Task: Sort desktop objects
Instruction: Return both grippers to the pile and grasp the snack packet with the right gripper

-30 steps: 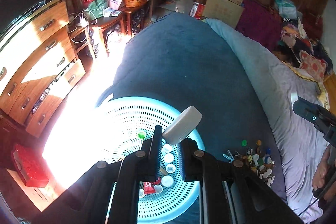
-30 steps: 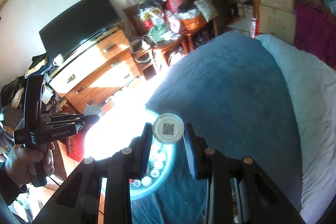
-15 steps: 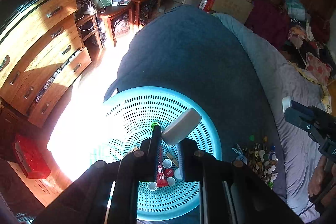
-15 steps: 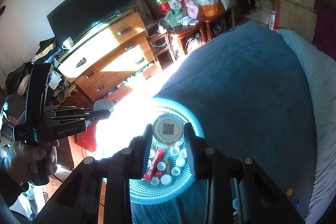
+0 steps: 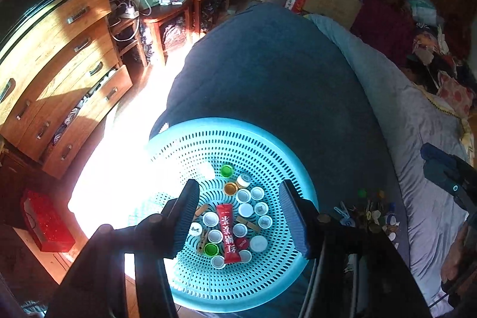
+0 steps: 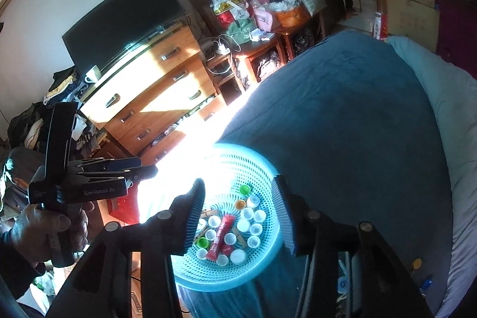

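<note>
Both tools, the left tool (image 5: 238, 216) and the right tool (image 6: 238, 213), just opened wide and empty over the basket (image 5: 268, 145) (caps, red sachet (image 5: 229, 231) inside).

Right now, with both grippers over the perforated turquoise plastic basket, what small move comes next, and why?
Probably swing the right gripper back toward the pile of small caps and clips on the dark blue bedspread. Both jaws have just been opening and stand empty above the perforated turquoise plastic basket, while unsorted pieces remain beside it.

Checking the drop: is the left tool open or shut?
Open: the left tool has just been opening, nothing between its fingers, turquoise basket below.
</note>
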Demonstrator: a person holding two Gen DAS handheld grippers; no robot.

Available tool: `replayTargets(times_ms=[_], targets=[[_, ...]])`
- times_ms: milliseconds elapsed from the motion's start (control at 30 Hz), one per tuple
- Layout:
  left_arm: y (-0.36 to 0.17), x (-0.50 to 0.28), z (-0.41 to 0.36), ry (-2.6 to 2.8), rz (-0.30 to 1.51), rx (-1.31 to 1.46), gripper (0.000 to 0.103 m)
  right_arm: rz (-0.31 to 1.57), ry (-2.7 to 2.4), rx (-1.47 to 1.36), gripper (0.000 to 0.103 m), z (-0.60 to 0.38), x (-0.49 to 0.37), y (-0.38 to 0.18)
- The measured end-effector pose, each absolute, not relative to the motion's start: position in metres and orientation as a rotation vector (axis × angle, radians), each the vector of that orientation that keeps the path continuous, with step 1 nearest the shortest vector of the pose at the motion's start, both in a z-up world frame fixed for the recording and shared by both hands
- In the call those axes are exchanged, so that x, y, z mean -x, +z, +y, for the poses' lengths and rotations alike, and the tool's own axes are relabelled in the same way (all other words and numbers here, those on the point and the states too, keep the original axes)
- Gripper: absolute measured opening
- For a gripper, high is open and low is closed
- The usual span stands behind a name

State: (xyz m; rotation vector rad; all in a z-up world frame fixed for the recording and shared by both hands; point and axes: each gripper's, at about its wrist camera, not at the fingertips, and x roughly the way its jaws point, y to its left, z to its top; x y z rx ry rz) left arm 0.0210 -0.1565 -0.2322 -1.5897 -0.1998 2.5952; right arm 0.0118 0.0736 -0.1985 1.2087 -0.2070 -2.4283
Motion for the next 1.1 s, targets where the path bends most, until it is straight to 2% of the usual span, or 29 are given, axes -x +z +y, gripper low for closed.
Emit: replayTargets(times_ms=[300,400,533,767,967,1100], targets=[[-0.292,-0.028,-0.014,2.26,-0.056,1.643,0.057,-0.408,-2.504,-1.621,0.053,0.215,-0.132,-0.316],[-0.322,-0.039,0.037,2.142,0.019,1.675,0.057,-0.517,-2.527,-1.802,0.053,0.28,-0.186,-0.36],[-0.365,-0.06,0.093,2.002,0.068,1.749,0.057,-0.572,-2.514,-1.971,0.055,0.347,-0.245,-0.408],[-0.419,-0.099,0.147,1.883,0.13,1.842,0.057,-0.346,-2.349,-1.982,0.054,0.37,-0.257,-0.467],[-0.458,-0.121,0.149,1.855,0.177,1.899,0.057,-0.146,-2.229,-1.964,0.055,0.353,-0.236,-0.505],[-0.479,-0.142,0.125,1.827,0.071,2.016,0.057,-0.05,-2.184,-1.989,0.054,0.343,-0.23,-0.521]])
